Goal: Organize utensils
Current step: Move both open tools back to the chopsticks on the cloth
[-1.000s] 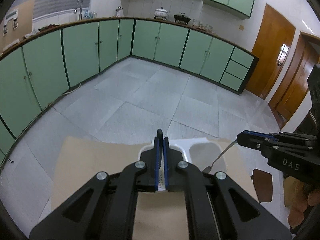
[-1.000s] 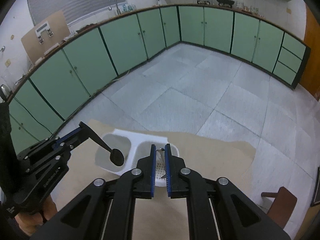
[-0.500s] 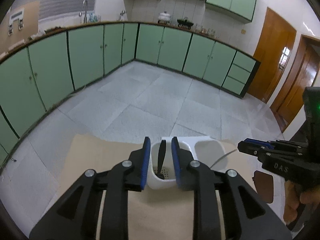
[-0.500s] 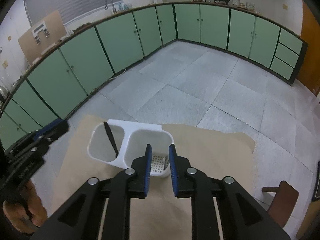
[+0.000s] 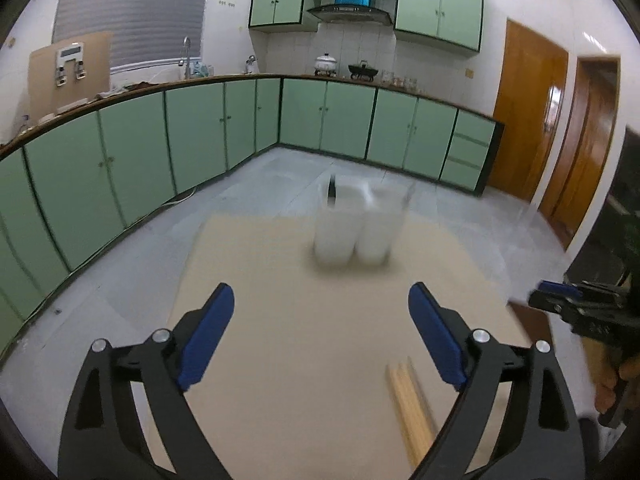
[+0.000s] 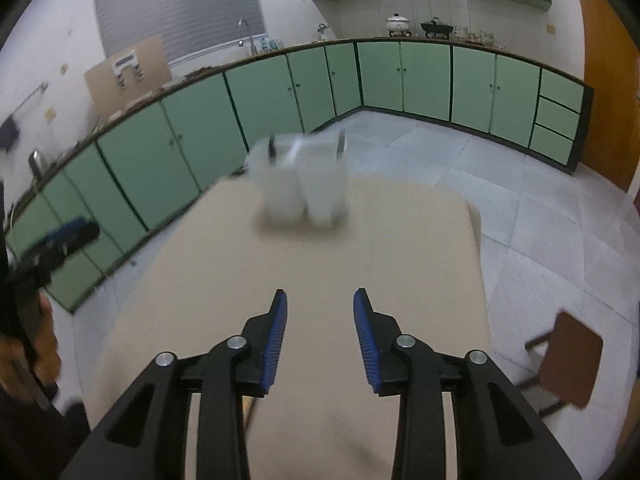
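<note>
Left fingers (image 5: 320,320): spread wide and opening, nothing between them, only bare bench (image 5: 288,280) below. Right fingers (image 6: 320,308): parted and opening, narrower than the left, also empty.

Landmark: the white caddy (image 5: 356,224), a two-cup holder standing upright on the far part of the bench, ahead of both sets of fingers and well apart from them. A dark utensil (image 5: 331,192) stands in its left cup, handle above the rim; a pale metallic utensil (image 6: 341,142) stands in its right cup. Judgement: one kind per cup, handles up, so the sorting is partly done and both grippers are free for another pick.

Nearer than the caddy, just beside the left gripper's right finger, lie chopsticks (image 5: 410,396), flat on the bench and roughly side by side, pointing toward the caddy. Judgement: these are the likely remaining item; they lie low and thin, so a pinch will need fingers brought close to the surface.

Right of the bench, well away from the caddy, stands a brown stool (image 6: 568,364) on the floor.

Limits: the caddy and both utensils are motion-blurred; their type cannot be confirmed. The chopstick count is unclear and their near ends are hidden behind the gripper frame. The near bench edge is cut off. Each gripper appears blurred at the other view's margin
</note>
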The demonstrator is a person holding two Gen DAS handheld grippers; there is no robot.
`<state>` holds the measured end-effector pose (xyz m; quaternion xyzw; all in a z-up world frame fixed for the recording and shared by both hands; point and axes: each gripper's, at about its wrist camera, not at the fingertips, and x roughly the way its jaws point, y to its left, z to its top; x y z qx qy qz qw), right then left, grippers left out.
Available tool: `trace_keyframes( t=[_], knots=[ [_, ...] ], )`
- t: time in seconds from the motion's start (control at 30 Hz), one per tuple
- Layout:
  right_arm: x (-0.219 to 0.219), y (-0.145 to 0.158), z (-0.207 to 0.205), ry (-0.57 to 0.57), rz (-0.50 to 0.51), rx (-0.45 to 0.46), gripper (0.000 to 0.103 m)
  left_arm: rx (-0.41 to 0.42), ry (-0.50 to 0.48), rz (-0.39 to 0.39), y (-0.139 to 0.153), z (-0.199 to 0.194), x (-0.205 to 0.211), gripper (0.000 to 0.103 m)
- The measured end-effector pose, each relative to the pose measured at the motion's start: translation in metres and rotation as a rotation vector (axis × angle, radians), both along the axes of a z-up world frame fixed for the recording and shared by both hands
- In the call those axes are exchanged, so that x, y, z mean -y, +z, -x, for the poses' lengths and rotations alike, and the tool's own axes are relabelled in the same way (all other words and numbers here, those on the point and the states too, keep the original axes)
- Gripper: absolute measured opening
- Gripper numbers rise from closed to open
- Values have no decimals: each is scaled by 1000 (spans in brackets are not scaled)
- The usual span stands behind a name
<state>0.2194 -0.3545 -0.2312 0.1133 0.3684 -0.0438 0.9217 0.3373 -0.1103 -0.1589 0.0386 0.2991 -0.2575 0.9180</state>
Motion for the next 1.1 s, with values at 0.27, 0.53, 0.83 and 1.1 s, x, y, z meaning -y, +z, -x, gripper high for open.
trace_keyframes(
  t=[0.27, 0.53, 0.83, 1.1],
  knots=[
    [-93, -117, 121, 81, 26, -108, 36, -94, -3, -9, -88, 116, -59, 89],
    [-146, -128, 112, 217, 170, -71, 43, -117, -17, -14, -123, 143, -66, 89],
    [-93, -132, 117, 94, 107, -76, 43, -135, -110, -72, -143, 155, -34, 89],
    [-81, -132, 125, 66, 85, -76, 44, -153, -173, -210, -175, 161, 5, 89]
  ],
)
